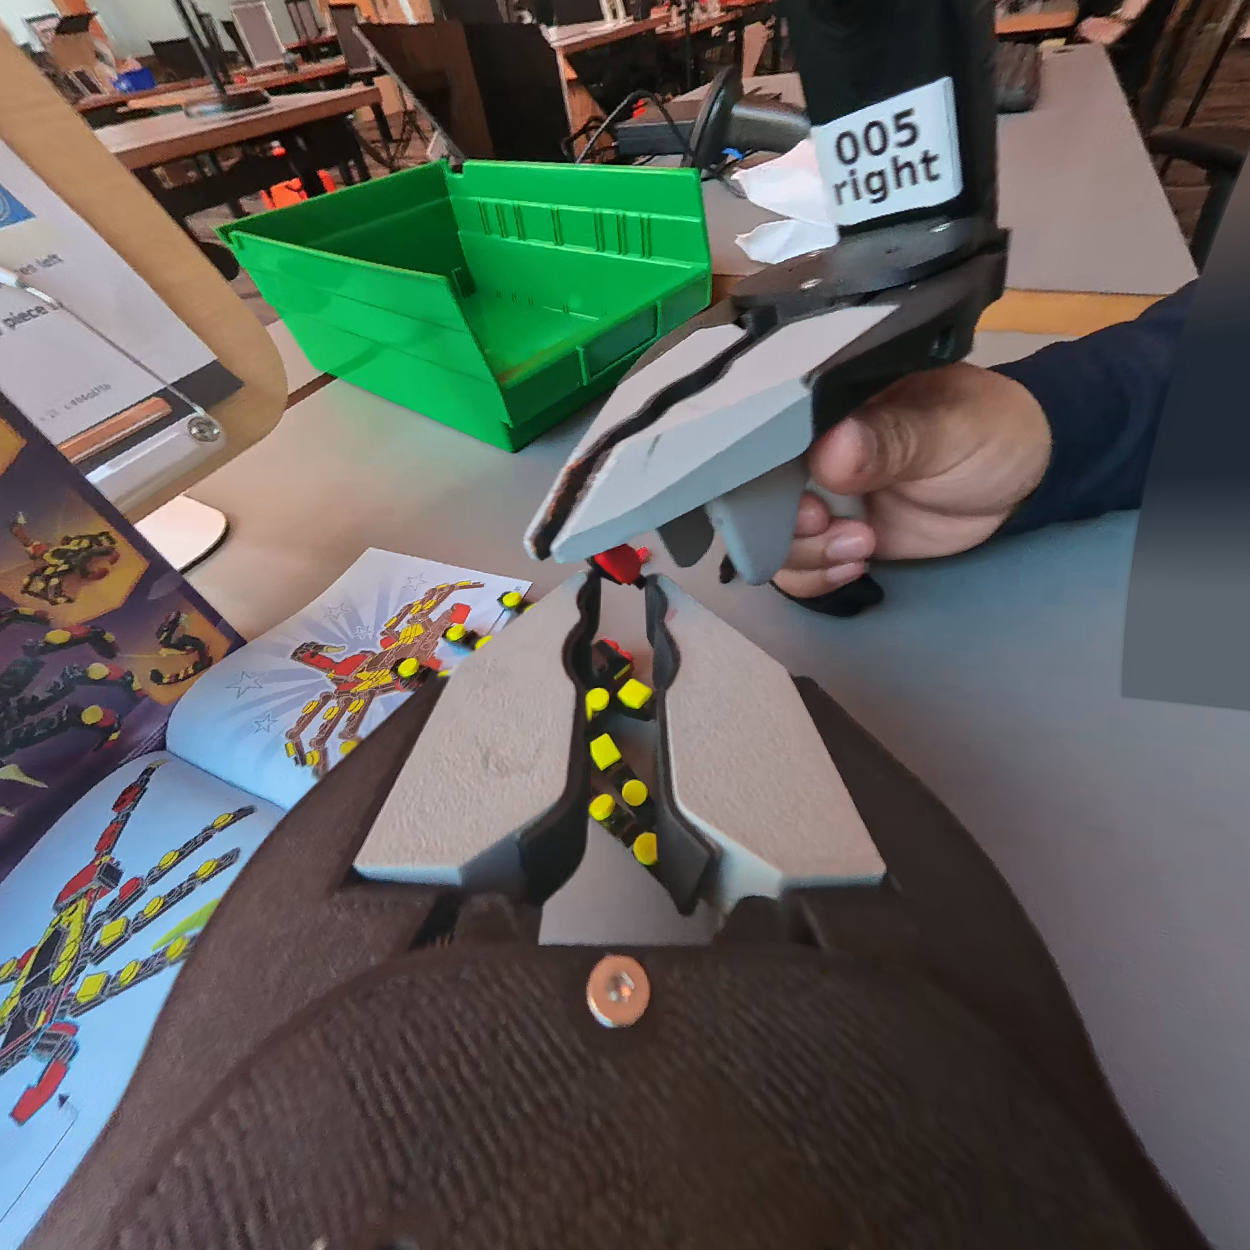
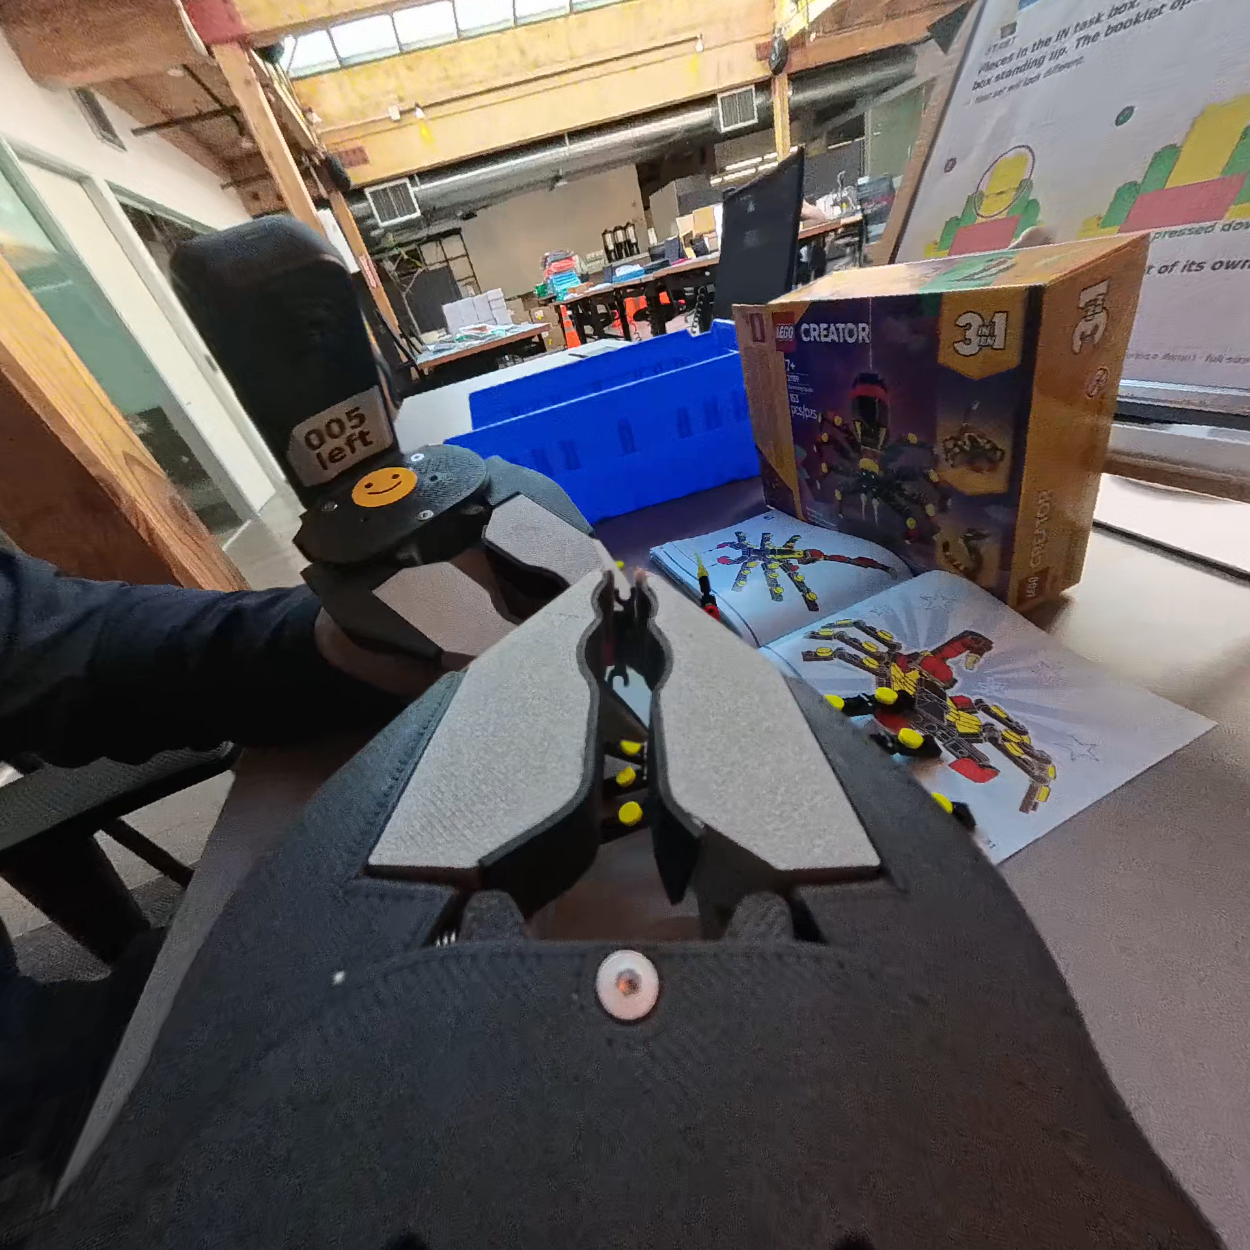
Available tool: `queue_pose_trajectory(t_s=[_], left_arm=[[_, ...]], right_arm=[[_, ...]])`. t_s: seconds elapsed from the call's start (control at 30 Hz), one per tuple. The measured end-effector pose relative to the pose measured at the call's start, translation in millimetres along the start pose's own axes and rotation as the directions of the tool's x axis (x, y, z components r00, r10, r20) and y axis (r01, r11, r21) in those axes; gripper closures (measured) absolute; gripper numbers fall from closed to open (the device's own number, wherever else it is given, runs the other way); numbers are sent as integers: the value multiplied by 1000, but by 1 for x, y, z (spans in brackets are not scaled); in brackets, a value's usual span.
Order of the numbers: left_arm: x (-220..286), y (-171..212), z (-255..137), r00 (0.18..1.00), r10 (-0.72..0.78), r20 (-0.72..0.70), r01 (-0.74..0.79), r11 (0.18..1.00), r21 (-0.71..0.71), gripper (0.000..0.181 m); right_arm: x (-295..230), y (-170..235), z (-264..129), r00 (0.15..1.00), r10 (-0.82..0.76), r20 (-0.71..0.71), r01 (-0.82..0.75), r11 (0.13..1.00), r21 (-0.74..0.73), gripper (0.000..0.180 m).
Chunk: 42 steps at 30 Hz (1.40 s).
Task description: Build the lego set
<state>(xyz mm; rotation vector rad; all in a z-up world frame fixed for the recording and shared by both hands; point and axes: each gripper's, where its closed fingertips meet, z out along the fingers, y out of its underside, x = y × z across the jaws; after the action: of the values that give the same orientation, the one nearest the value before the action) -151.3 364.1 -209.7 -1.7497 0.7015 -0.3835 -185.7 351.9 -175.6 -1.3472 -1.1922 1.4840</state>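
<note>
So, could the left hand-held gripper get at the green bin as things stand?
Probably not right away: the left hand-held gripper is shut on the lego piece, and the right hand-held gripper partly blocks the green bin.

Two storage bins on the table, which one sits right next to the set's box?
The blue bin. In the right wrist view it stands directly beside the upright lego box, behind the open booklet. The green bin stands elsewhere on the table, beyond the right gripper.
</note>
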Motion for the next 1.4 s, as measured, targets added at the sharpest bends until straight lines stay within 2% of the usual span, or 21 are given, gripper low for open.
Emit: queue_pose_trajectory(t_s=[0.17,0.27,0.4,0.63,0.8,0.9,1.03,1.1,1.17,1.23,1.3,1.4], left_arm=[[5,-3,1,998,-36,-45,37,999,22,175],[6,-1,-1,995,-56,-79,56,998,7,177],[-4,4,-3,1000,-8,-27,7,1000,-15,181],[-19,5,-6,1000,-14,23,15,1000,-12,181],[-25,13,-7,996,70,63,-66,996,-61,181],[-23,10,-7,996,72,45,-70,997,-42,181],[-14,1,-12,997,-47,-63,49,998,30,181],[-8,0,-14,971,-165,-171,172,985,25,181],[-10,-4,-18,941,-256,-221,273,961,46,181],[-10,-3,-20,907,-332,-259,350,936,24,181],[-11,0,-20,883,-381,-272,396,918,-2,181],[-6,2,-18,857,-419,-300,429,903,-35,181]], right_arm=[[-8,1,0,982,-183,-37,182,983,-19,176],[-9,1,-1,970,-241,-43,239,970,-41,176],[-1,-1,-6,950,-303,-71,300,953,-55,178],[10,-1,-6,972,-222,-83,218,975,-50,178],[22,1,-6,933,-318,-169,306,948,-94,180],[23,-1,-5,936,-300,-184,290,954,-82,180],[16,-12,-5,967,-227,-114,229,973,3,180],[14,-17,-11,974,-214,-68,216,976,33,171],[6,-18,-18,977,-210,21,208,976,62,166],[-3,-14,-21,971,-211,114,206,977,53,160],[-4,-9,-17,967,-218,128,216,976,29,150],[-4,-2,-10,966,-230,119,232,973,-3,157]])
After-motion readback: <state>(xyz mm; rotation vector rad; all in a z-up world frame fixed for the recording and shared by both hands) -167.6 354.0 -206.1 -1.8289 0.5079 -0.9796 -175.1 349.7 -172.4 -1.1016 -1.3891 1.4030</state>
